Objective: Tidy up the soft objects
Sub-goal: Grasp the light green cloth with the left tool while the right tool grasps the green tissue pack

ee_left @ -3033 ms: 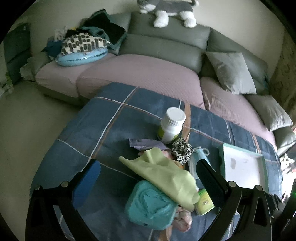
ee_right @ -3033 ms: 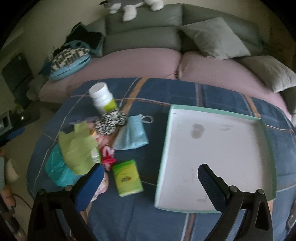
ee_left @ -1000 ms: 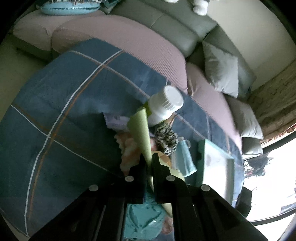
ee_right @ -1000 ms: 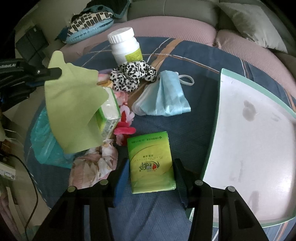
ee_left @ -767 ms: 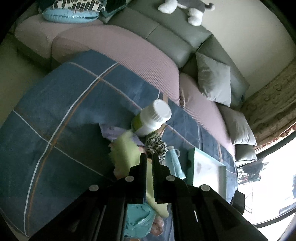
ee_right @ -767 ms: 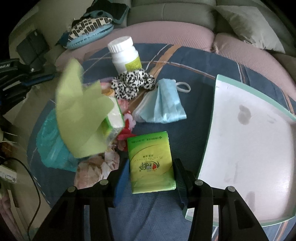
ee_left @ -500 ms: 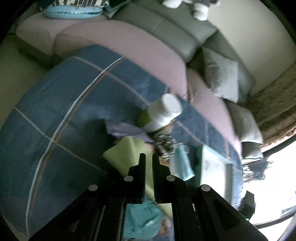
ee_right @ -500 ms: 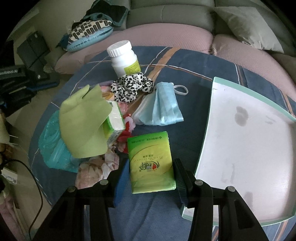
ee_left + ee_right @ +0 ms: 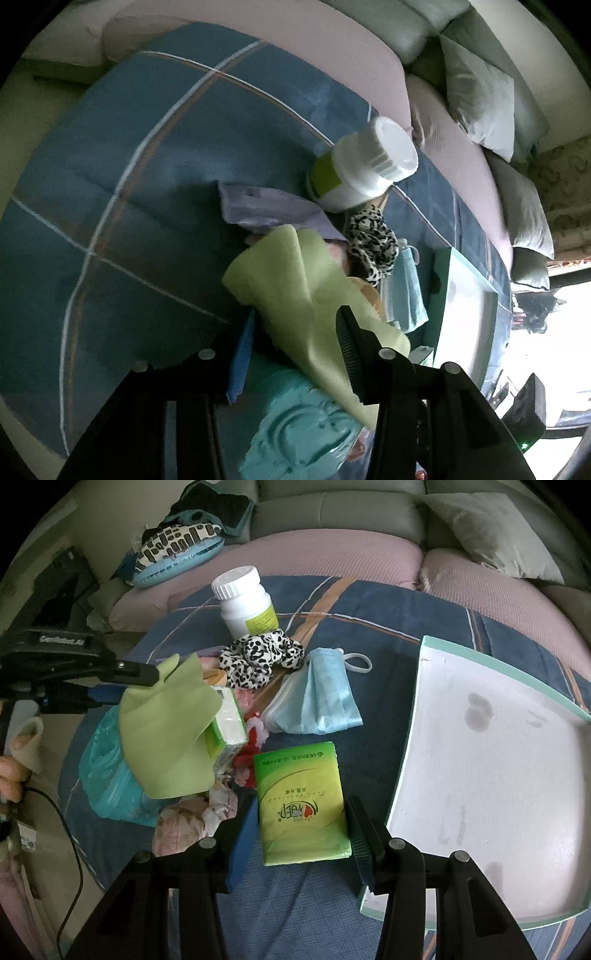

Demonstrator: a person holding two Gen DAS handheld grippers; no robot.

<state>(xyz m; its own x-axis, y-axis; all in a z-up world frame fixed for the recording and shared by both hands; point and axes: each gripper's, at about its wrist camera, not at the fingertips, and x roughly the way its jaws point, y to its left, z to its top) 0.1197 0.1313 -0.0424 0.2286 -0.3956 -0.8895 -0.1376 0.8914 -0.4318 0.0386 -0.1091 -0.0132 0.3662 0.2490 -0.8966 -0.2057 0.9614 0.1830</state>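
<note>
Draping over the pile, the green cloth lies between the left gripper fingers, which stand apart — it hides a teal bag partly. Rightward, the right gripper fingers clamp a tissue pack beside the tray — its far edge is cut off.

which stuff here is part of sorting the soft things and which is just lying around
Part of the job:
- green cloth, between the left gripper fingers
- tissue pack, between the right gripper fingers
- leopard scrunchie
- blue face masks
- white tray

Lying about:
- pill bottle
- sofa cushions
- patterned pillow on the sofa
</note>
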